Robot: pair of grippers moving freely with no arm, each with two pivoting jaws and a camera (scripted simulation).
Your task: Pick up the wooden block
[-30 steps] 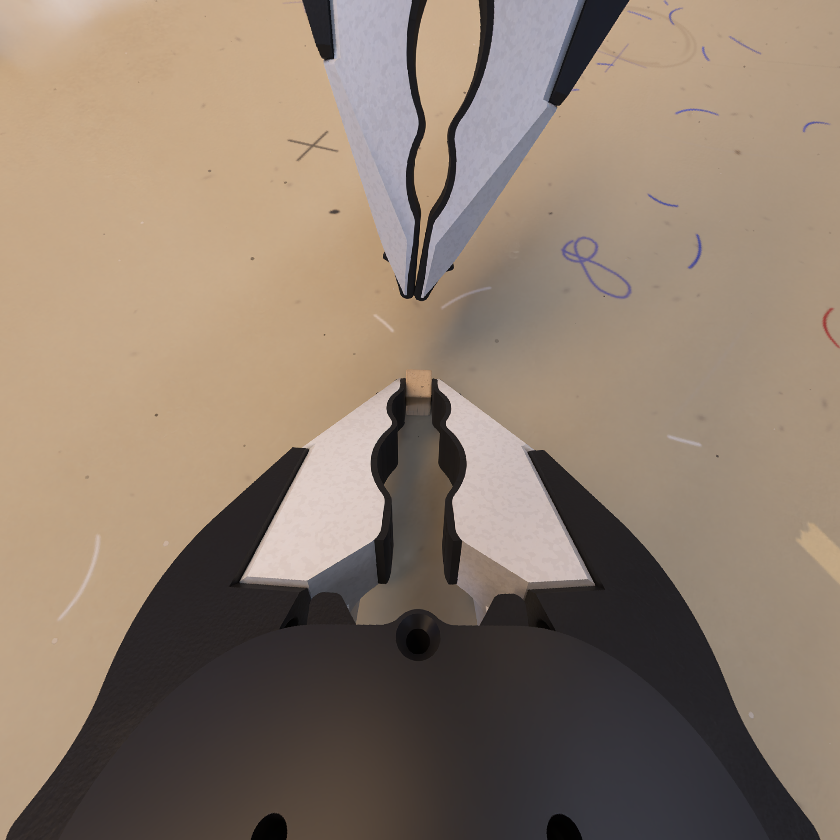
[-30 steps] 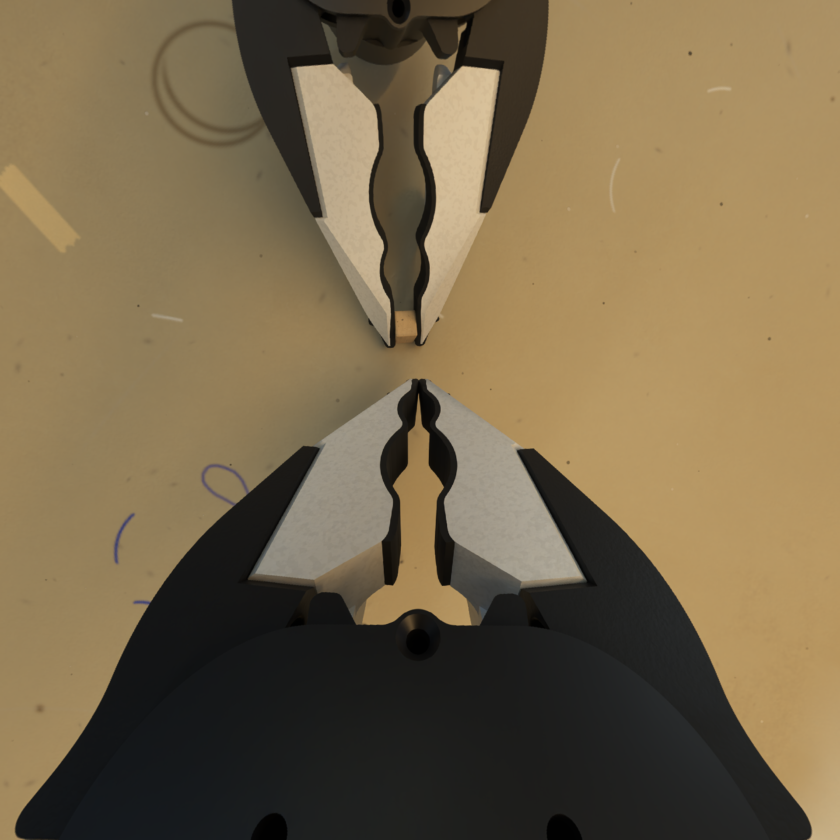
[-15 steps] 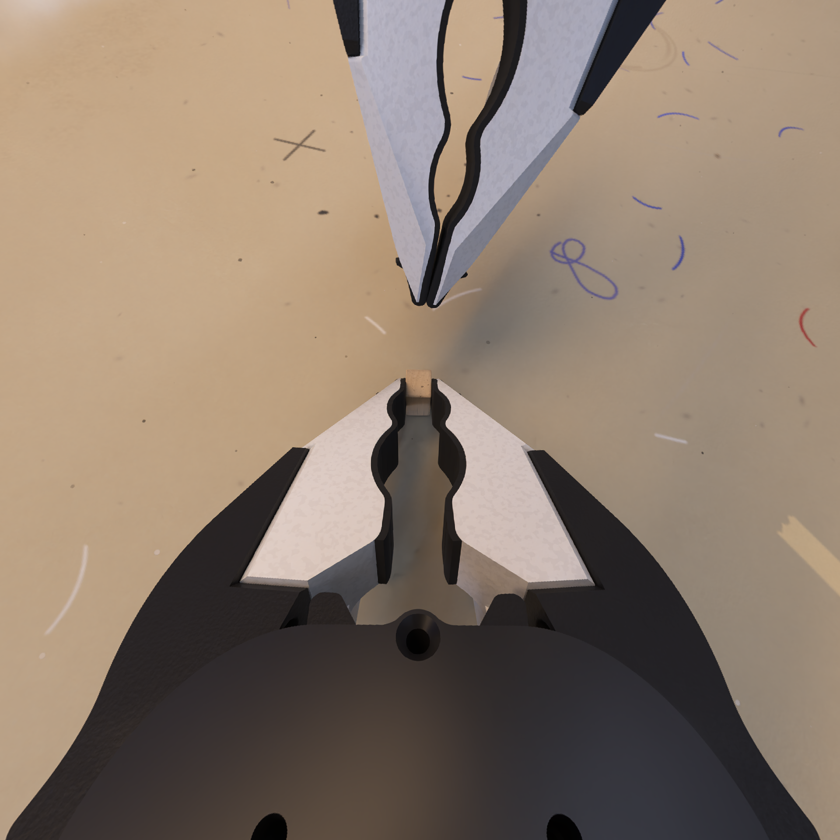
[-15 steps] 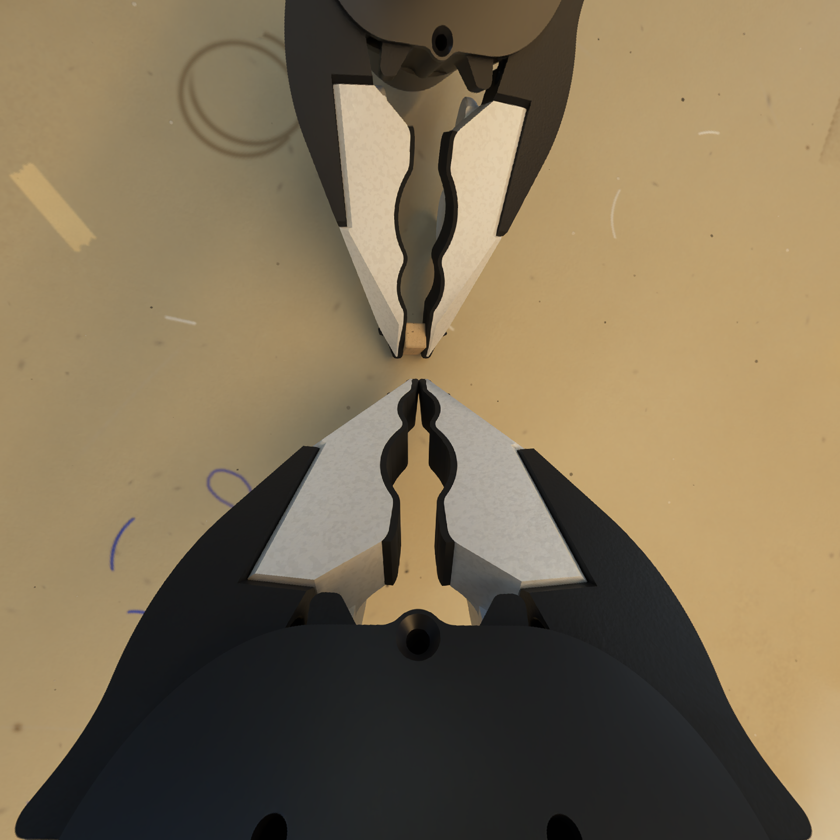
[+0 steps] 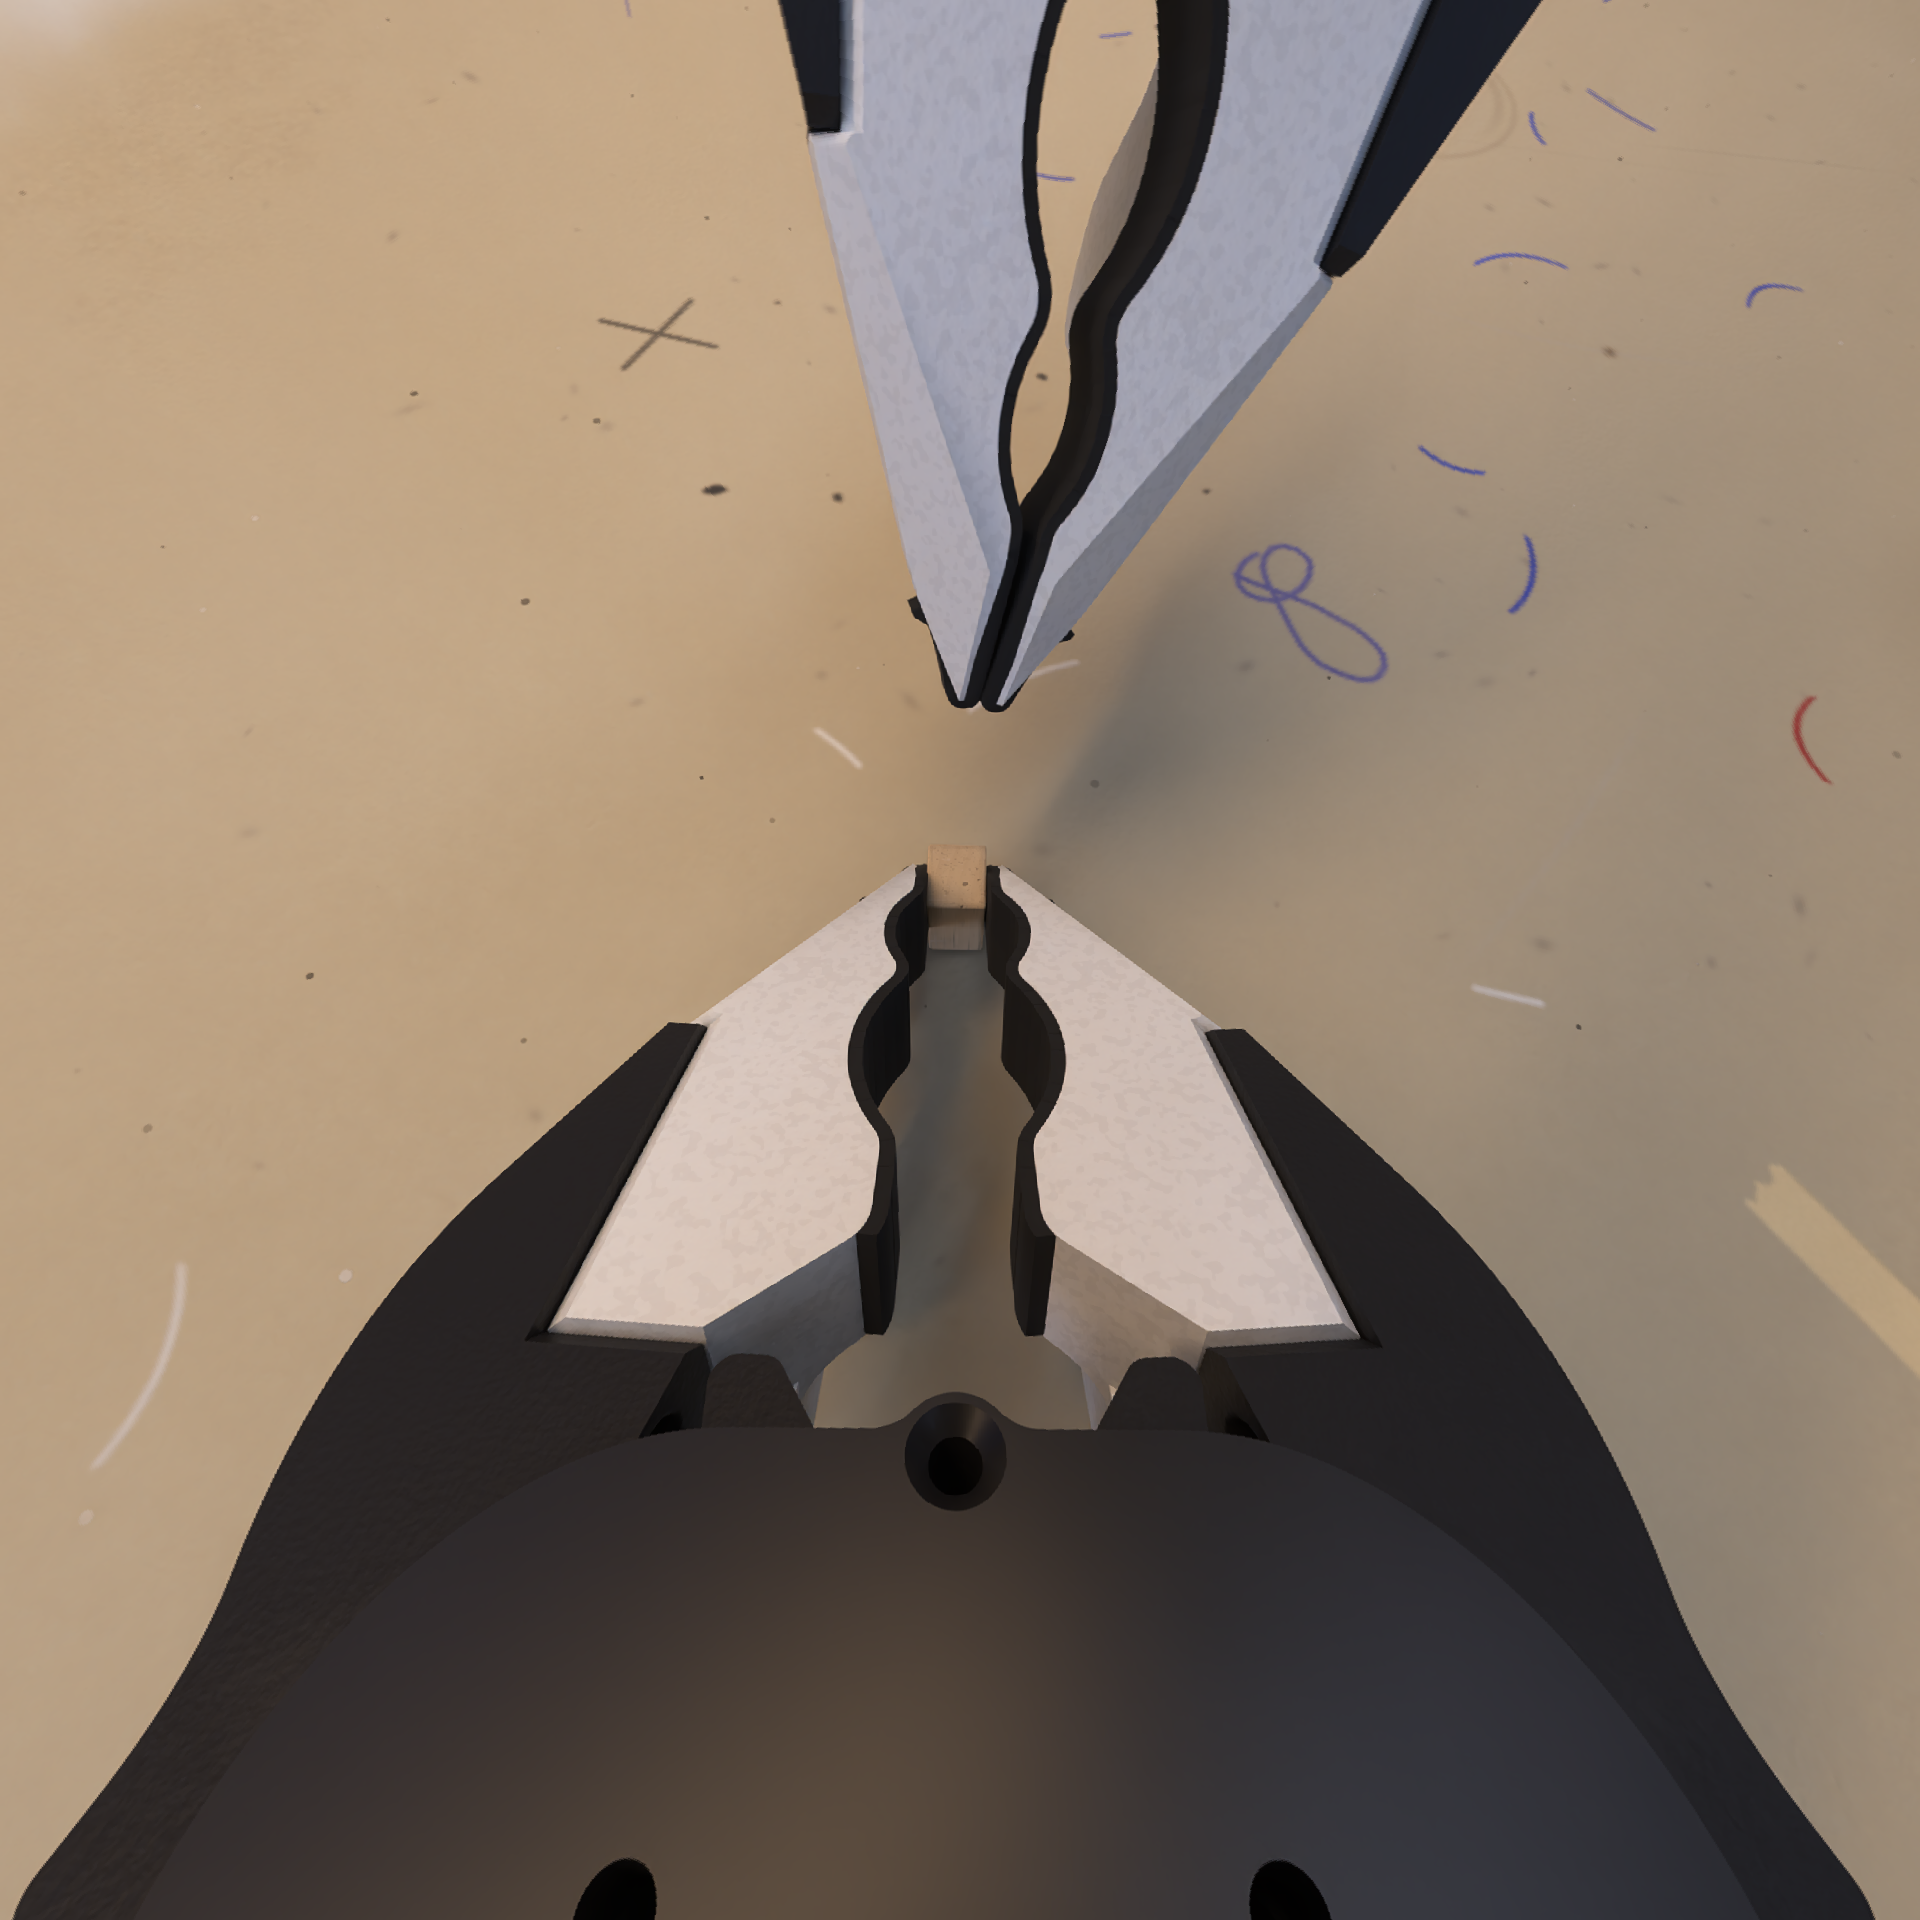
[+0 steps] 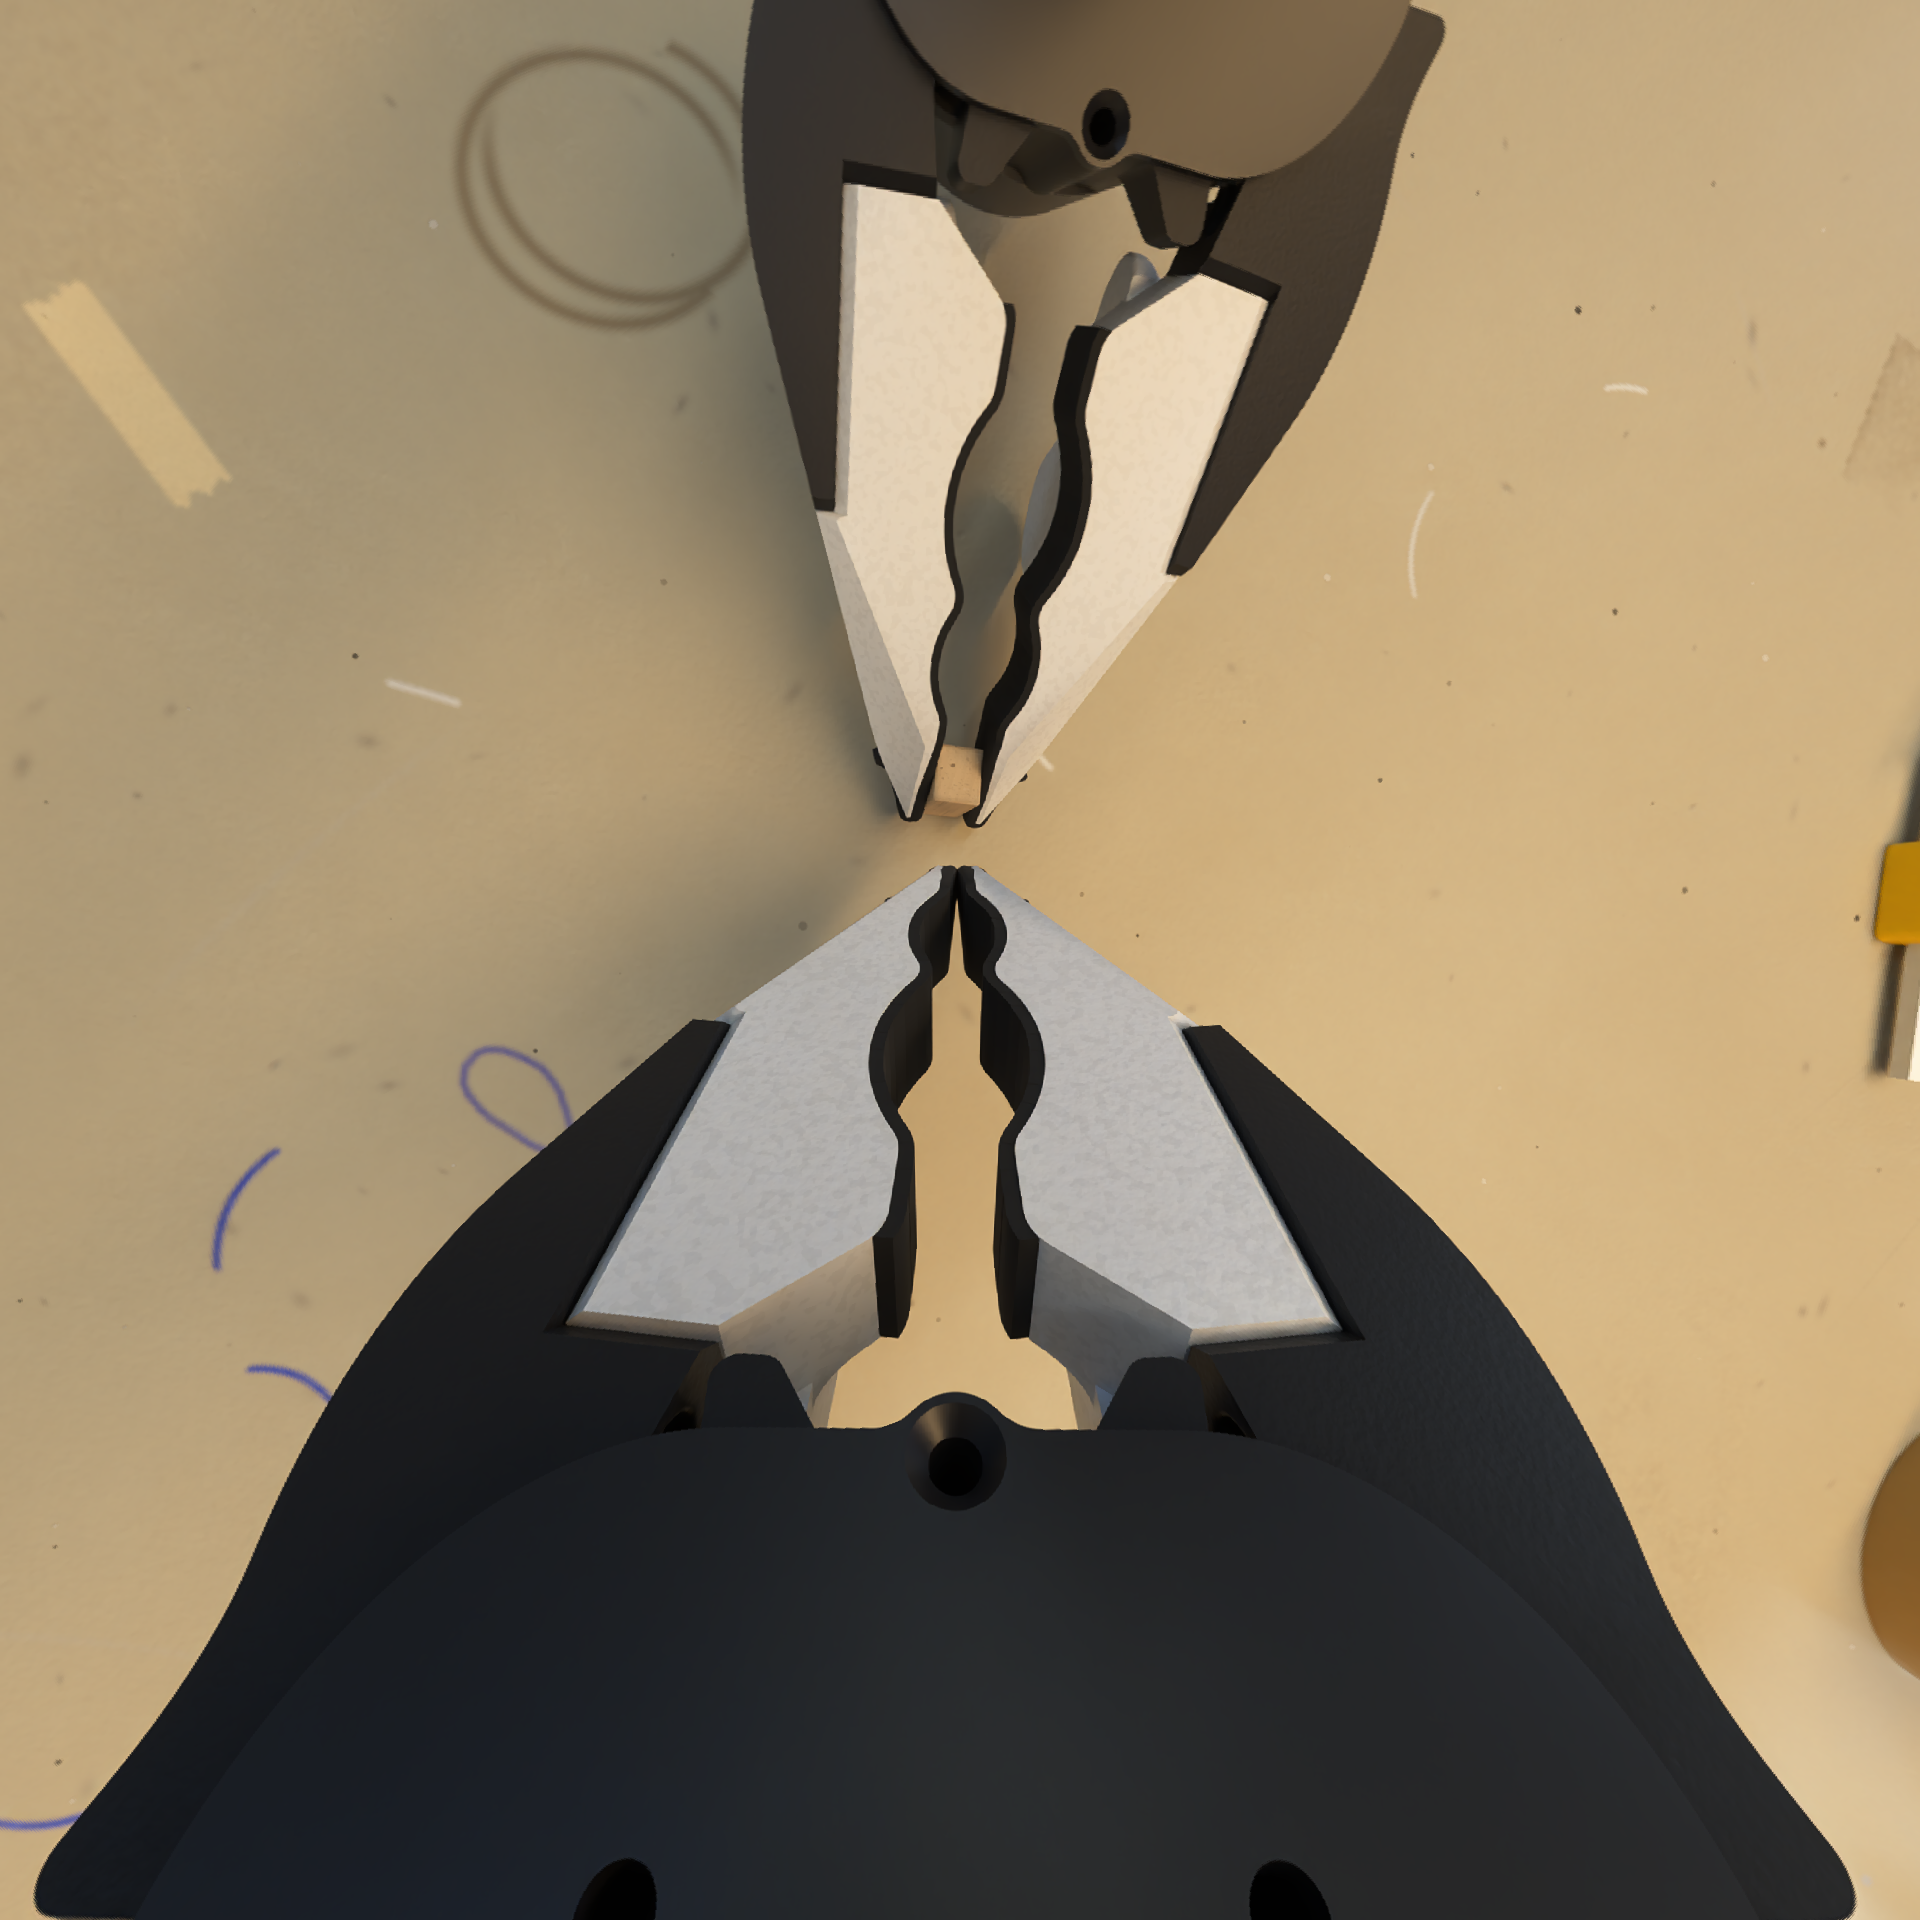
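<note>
Left wrist view, one wooden block pinched between the tips of the left gripper, right gripper opposite with tips pressed together on nothing, one tan tabletop below both.

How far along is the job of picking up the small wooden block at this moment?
Done: the left gripper is shut on the small pale wooden block, which sits pinched between its fingertips; the right wrist view shows the same grip. In hand: holding it above the tan tabletop; how high cannot be told. The right gripper is shut and empty, facing it tip to tip. Left: perhaps a clearer lift.
</note>
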